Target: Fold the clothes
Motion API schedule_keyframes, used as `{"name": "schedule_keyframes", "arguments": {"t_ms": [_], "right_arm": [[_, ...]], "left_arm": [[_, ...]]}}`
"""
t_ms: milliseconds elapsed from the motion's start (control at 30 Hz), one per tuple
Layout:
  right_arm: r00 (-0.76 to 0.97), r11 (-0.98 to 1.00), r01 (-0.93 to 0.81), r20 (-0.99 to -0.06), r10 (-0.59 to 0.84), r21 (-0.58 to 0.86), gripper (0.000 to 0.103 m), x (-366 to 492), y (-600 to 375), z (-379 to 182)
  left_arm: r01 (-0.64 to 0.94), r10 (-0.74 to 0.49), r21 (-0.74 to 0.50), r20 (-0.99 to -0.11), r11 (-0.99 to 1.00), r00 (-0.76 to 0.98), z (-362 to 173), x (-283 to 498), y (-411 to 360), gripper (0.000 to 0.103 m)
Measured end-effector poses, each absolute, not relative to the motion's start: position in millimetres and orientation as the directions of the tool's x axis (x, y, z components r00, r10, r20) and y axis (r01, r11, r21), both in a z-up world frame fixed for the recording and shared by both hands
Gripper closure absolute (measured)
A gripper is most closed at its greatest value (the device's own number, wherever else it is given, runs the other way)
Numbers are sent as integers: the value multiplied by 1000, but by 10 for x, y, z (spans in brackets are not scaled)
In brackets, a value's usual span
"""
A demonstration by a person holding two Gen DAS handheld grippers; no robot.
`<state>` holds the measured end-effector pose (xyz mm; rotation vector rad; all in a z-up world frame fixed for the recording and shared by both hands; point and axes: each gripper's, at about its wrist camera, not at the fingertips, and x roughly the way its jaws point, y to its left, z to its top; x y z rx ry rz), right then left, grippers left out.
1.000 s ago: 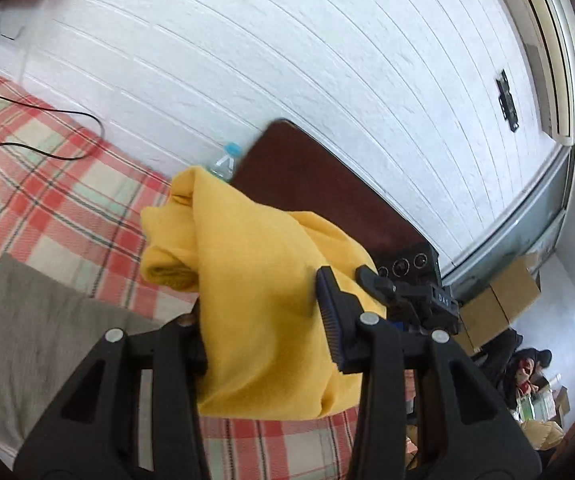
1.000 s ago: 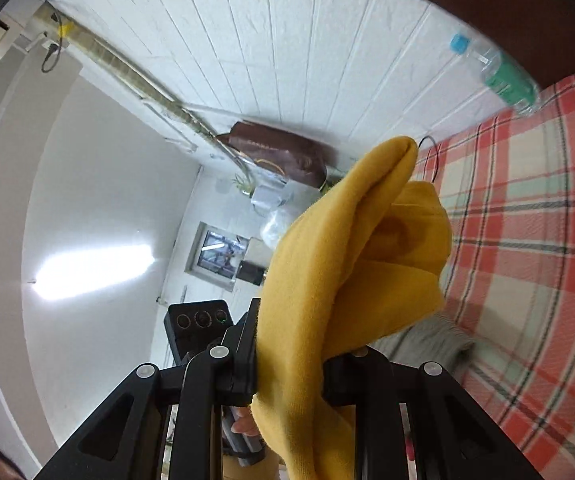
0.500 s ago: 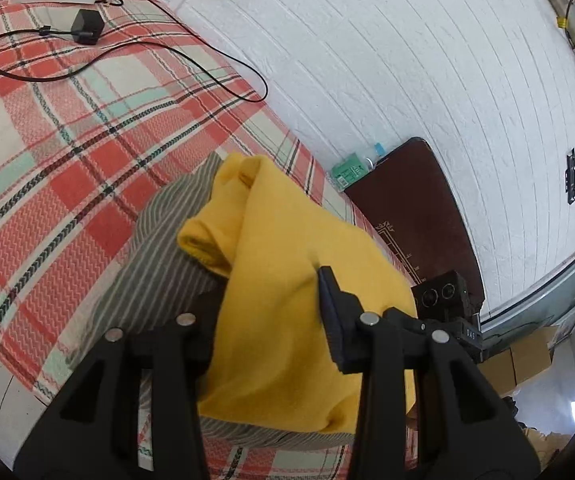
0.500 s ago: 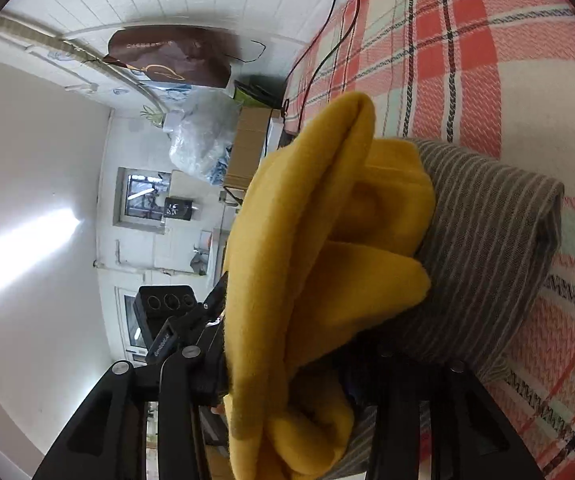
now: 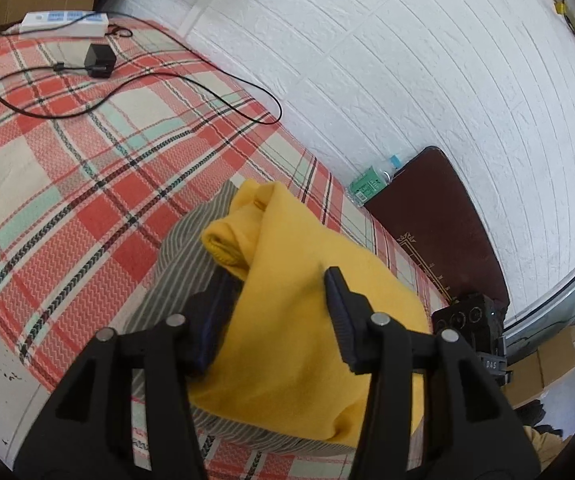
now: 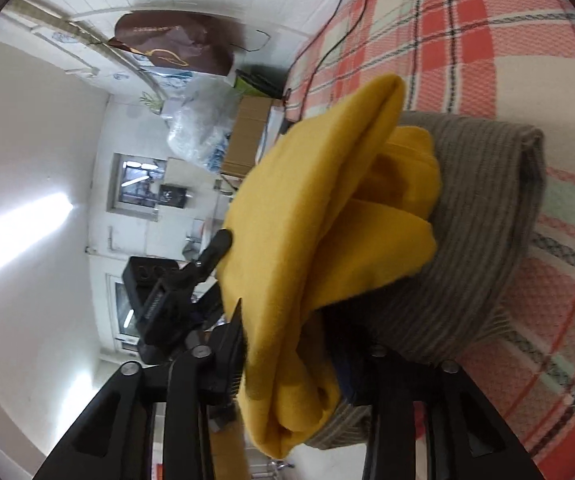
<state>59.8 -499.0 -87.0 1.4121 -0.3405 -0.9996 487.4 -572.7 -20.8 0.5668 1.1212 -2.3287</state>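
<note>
Having set the folded yellow garment (image 5: 303, 312) on the striped grey garment (image 5: 179, 264) lying ahead of both my grippers, my left gripper (image 5: 277, 314) has just spread its jaws off it to release, while my right gripper (image 6: 299, 344) has eased slightly inward, cloth between both.

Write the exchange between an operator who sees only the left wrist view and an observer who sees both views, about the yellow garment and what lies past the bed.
Operator: From the side, how does the yellow garment lie?
Observer: It shows several bunched folds, stacked on the striped grey garment.
Operator: What stands beyond the end of the bed?
Observer: A brown bag sits there, above a clear plastic bag.
</note>
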Motion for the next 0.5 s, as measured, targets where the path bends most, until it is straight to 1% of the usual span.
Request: {"name": "schedule_keyframes", "arguments": {"t_ms": [33, 100, 200, 233, 300, 333, 433, 500], "right_arm": [[564, -137, 411, -369, -739, 901, 61, 598, -4946, -809], [533, -117, 505, -415, -737, 855, 51, 605, -4827, -657], [463, -91, 653, -491, -738, 752, 51, 642, -4585, -416], [438, -77, 700, -511, -740, 710, 51, 672, -4499, -327], [404, -12, 775, -510, -759, 632, 51, 771, -4331, -148], [399, 31, 806, -505, -766, 590, 51, 854, -4317, -46], [368, 108, 879, -518, -772, 464, 51, 1121, -4479, 111], [354, 128, 907, -560, -749, 402, 51, 1293, -4627, 28]], "left_arm": [[599, -276, -572, -552, -560, -786, -156, 4891, -5659, 40], [611, -334, -527, -530, -591, -780, -25, 4948, -5510, 39], [621, -404, -453, -490, -640, -773, 176, 5024, -5271, 39], [607, -403, -427, -476, -671, -781, 224, 5022, -5185, 38], [567, -373, -381, -473, -730, -798, 239, 4964, -5049, 27], [549, -357, -360, -477, -754, -803, 231, 4928, -4992, 22], [564, -324, -350, -548, -748, -771, -3, 4785, -5037, 22], [583, -318, -365, -573, -726, -755, -175, 4766, -5120, 22]]}}
